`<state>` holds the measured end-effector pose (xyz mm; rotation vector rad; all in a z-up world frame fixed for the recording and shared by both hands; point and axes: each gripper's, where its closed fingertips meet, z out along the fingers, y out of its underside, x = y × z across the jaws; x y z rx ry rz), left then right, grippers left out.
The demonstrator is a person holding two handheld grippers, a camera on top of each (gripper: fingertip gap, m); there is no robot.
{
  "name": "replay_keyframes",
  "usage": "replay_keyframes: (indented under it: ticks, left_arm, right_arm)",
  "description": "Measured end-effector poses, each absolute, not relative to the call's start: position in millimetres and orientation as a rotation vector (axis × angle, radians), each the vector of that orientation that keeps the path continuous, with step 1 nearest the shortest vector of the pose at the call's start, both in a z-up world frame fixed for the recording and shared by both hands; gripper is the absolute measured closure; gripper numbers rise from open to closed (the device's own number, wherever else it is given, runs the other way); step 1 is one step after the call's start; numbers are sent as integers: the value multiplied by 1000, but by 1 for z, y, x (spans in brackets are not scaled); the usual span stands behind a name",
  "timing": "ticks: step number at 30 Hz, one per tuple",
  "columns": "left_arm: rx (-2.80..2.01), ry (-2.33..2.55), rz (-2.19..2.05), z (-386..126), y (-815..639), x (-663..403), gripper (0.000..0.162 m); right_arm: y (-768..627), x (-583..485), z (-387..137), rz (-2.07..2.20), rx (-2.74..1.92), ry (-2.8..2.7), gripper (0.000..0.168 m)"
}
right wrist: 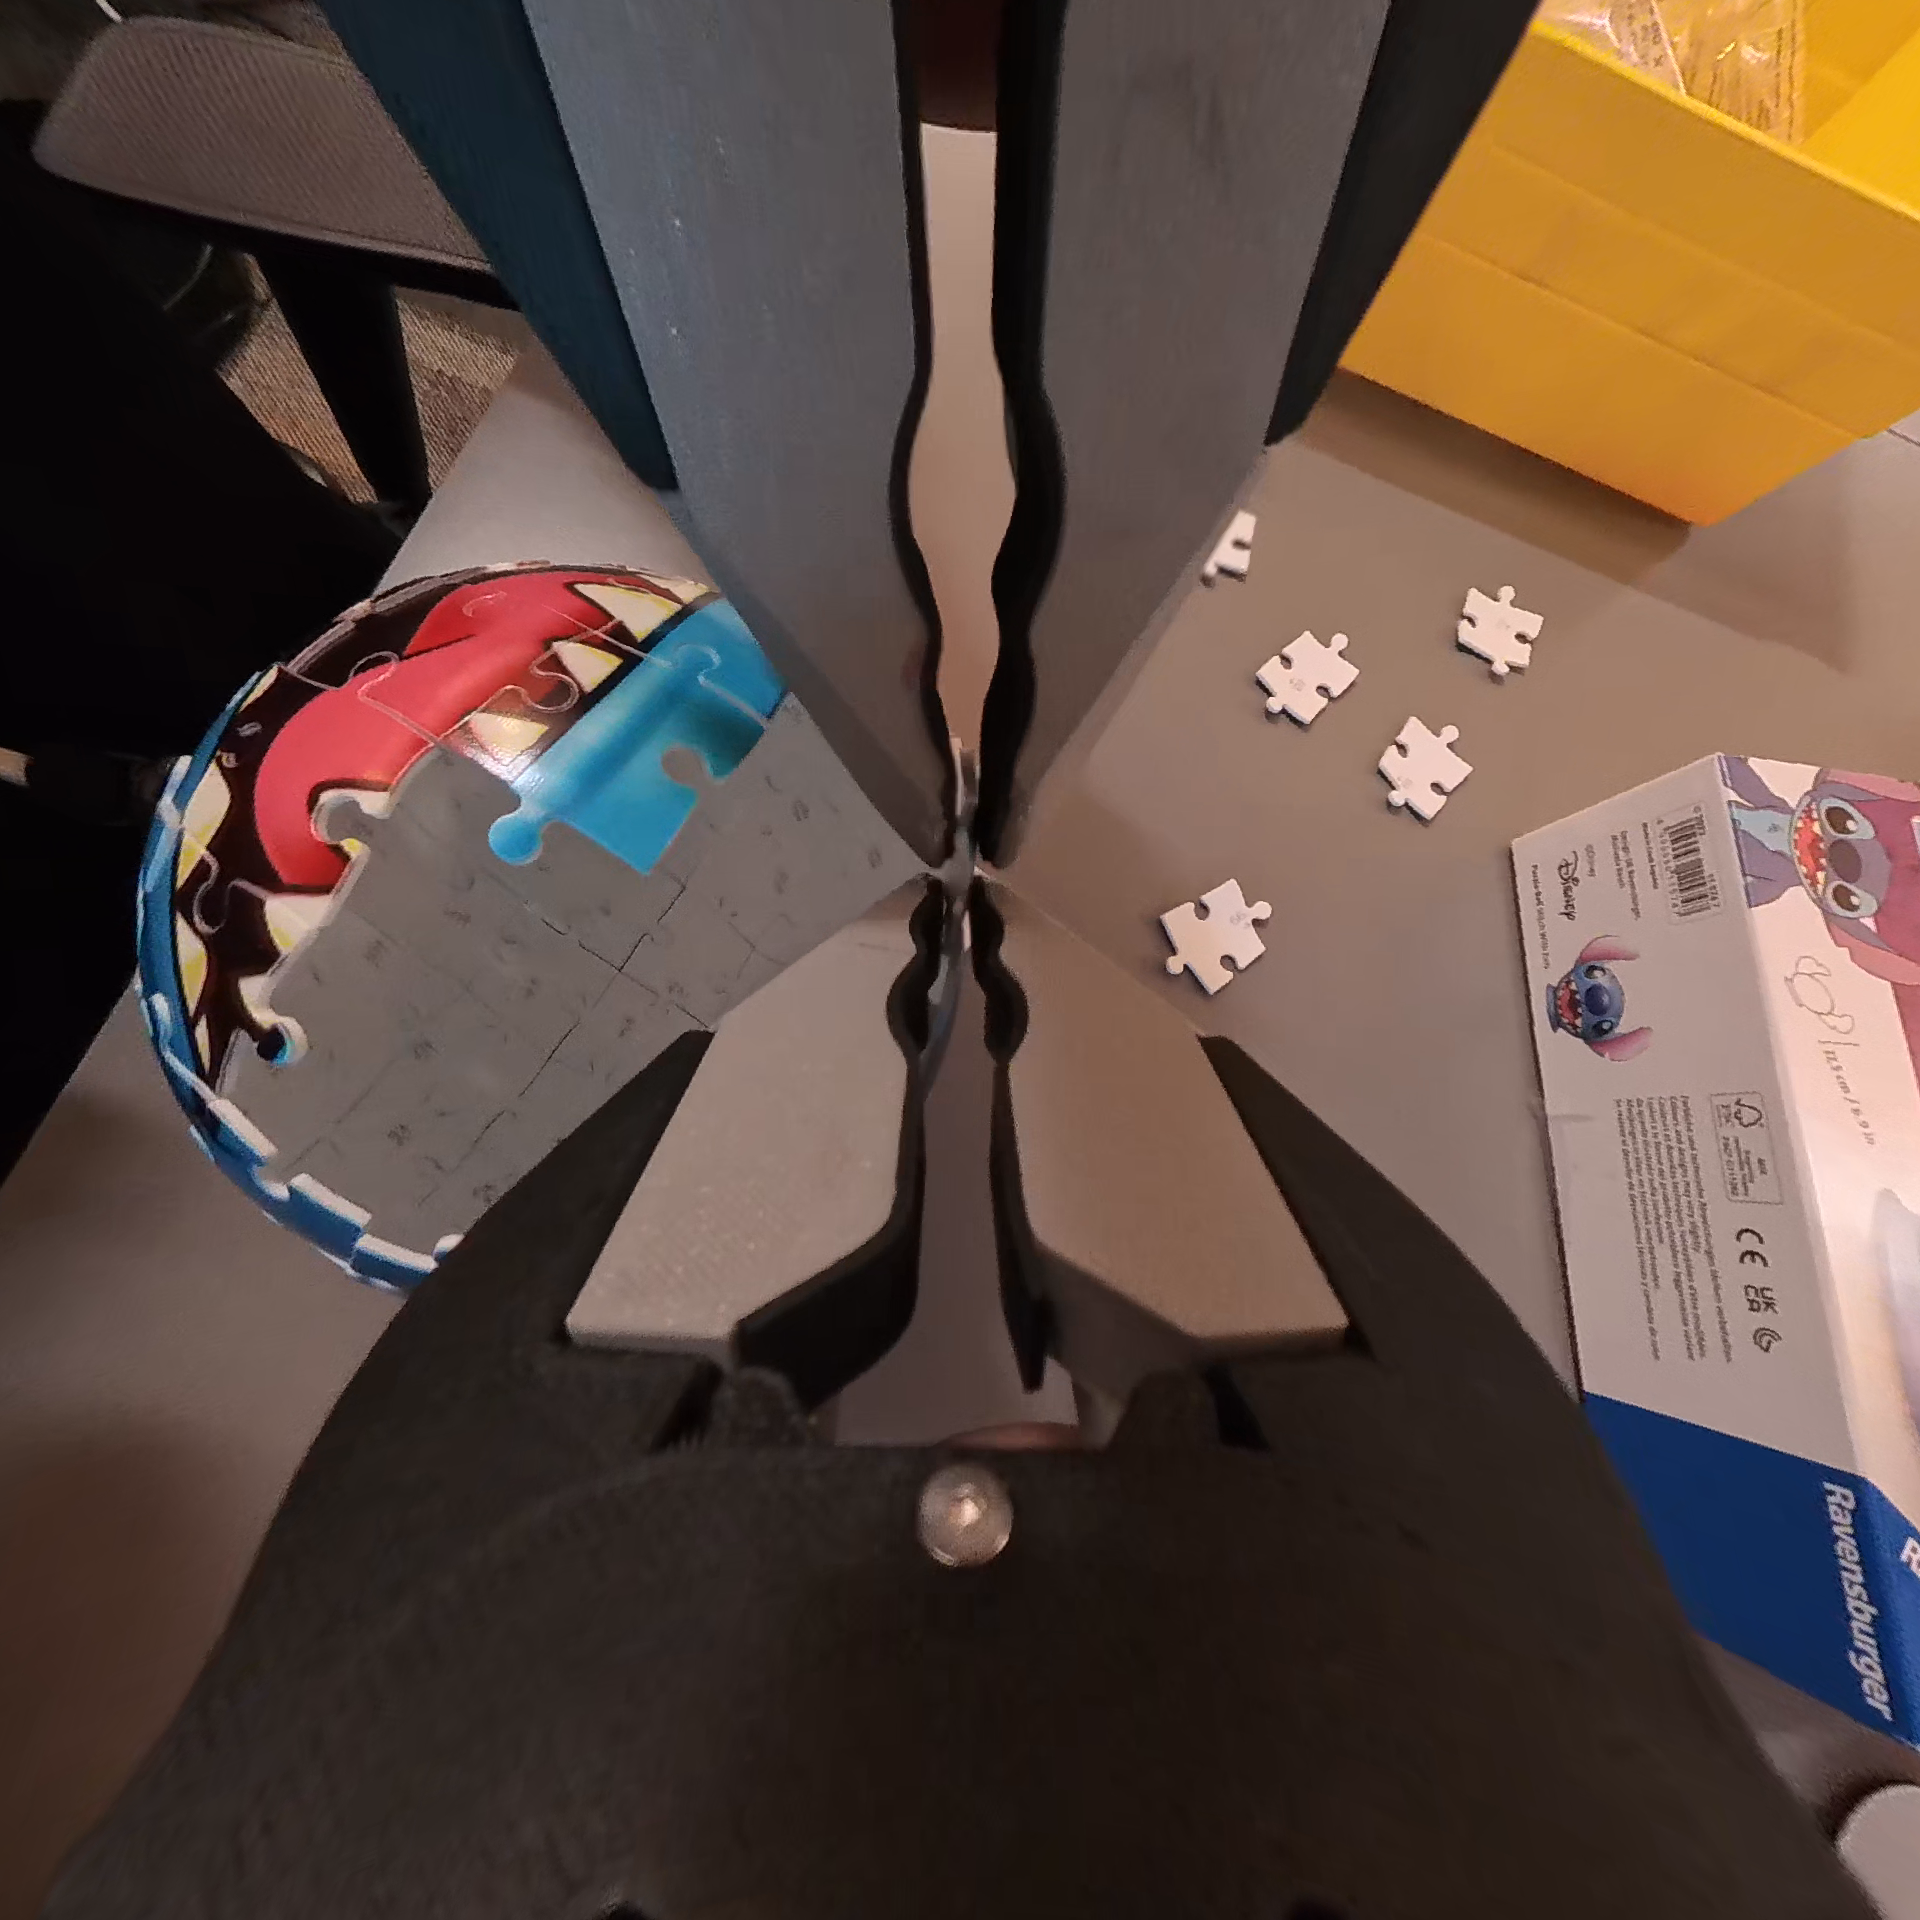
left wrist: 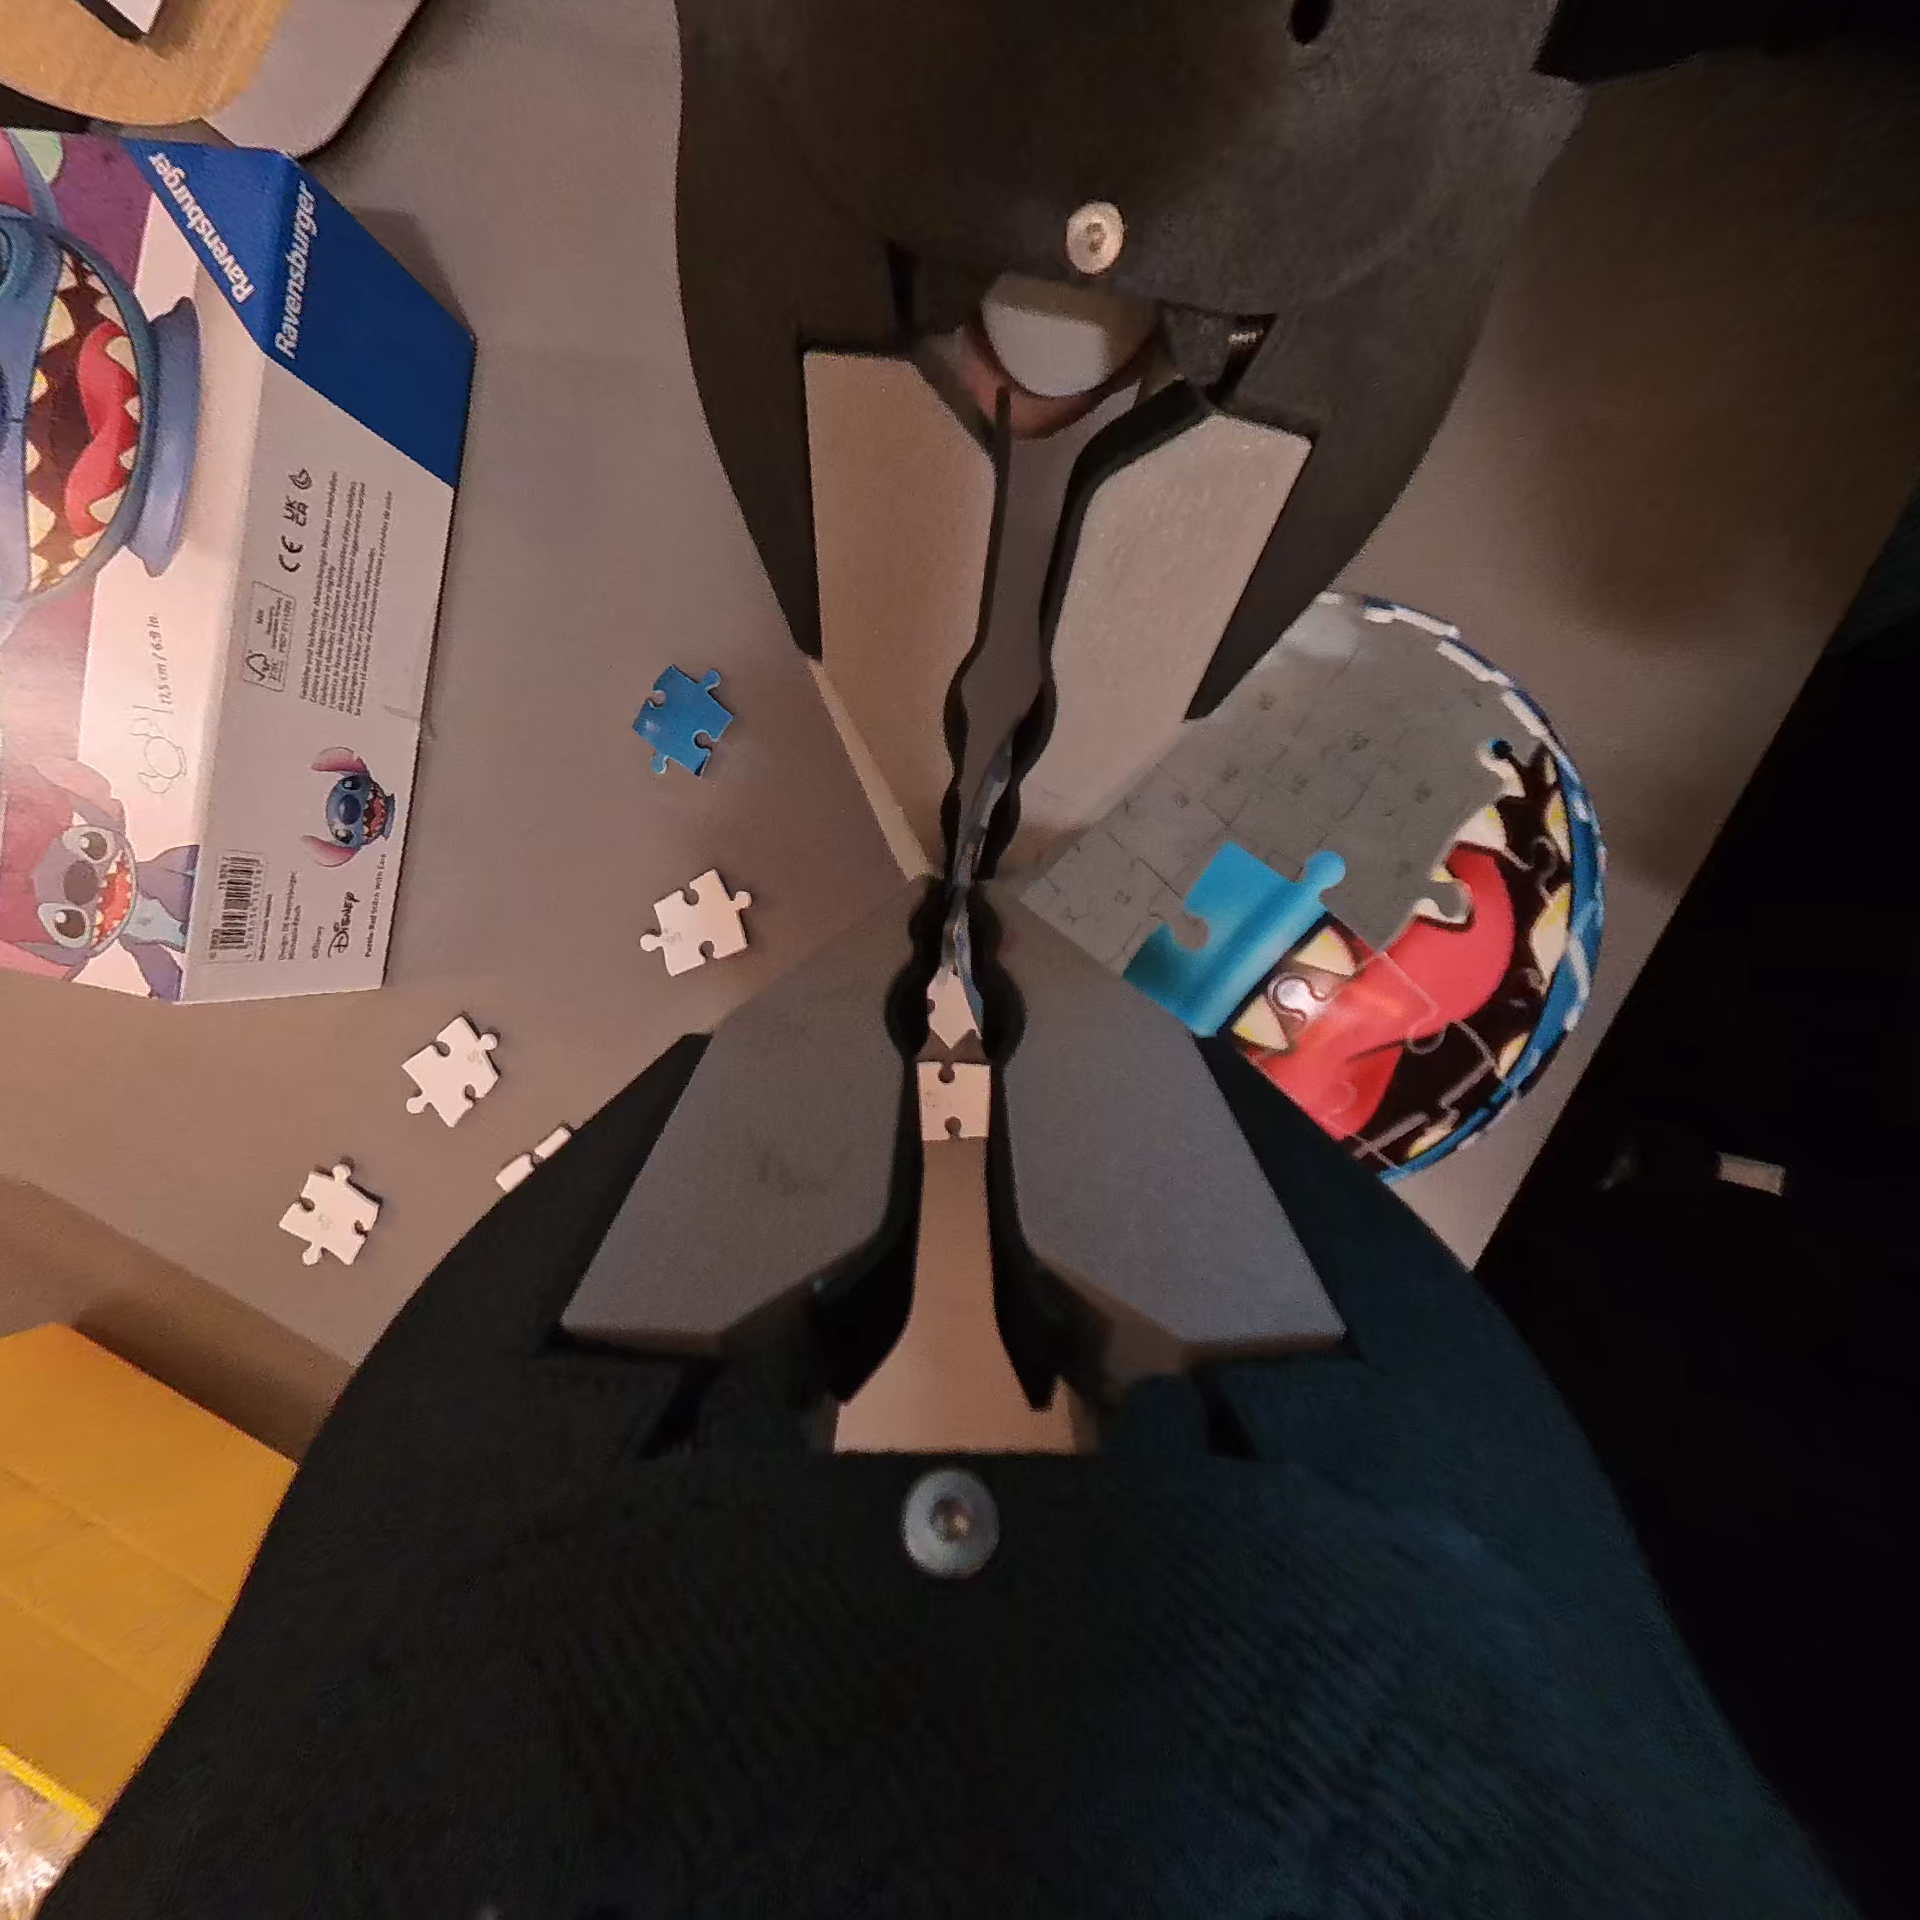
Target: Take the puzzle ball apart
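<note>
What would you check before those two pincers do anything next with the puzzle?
1. Left gripper shut on the held piece: ok.
2. Right gripper shut on it too: ok.
3. Whether that is one piece or two joined: cannot tell.
4. Puzzle ball resting on the table, already opened: ok.
5. Bare table beside the loose pieces for setting down: ok.

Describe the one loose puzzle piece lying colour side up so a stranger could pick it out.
Start at the puzzle box on the grey table. Between it and the puzzle ball lies a scatter of loose pieces. The blue piece, nearest the box's blue end, is the only one showing colour; its neighbours, like the white piece, lie blank side up.
</note>
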<state>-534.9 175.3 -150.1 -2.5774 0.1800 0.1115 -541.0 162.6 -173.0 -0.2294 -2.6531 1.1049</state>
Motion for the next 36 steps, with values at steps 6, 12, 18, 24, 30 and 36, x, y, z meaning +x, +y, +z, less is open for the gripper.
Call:
replay_keyframes:
  ticks: [6, 12, 18, 24, 30, 36]
  left_arm:
    - [-2544, 177, 61, -140, 171, -531, 162]
    - [-2543, 200, 74, -139, 168, -533, 162]
    - [-2554, 230, 67, -141, 168, -530, 159]
    - [-2561, 245, 94, -143, 170, -533, 162]
    - [-2563, 254, 124, -144, 169, -535, 161]
    - [-2577, 236, 63, -150, 169, -534, 158]
  right_arm:
    - [162, -540, -171, 1113, -198, -2638, 168]
    - [163, -541, -171, 1120, -186, -2635, 168]
    - [163, -540, -171, 1105, -156, -2622, 168]
    - [164, -541, -173, 1072, -127, -2612, 167]
    - [164, -541, -173, 1070, -110, -2604, 167]
    - [166, -540, -172, 1075, -101, -2602, 167]
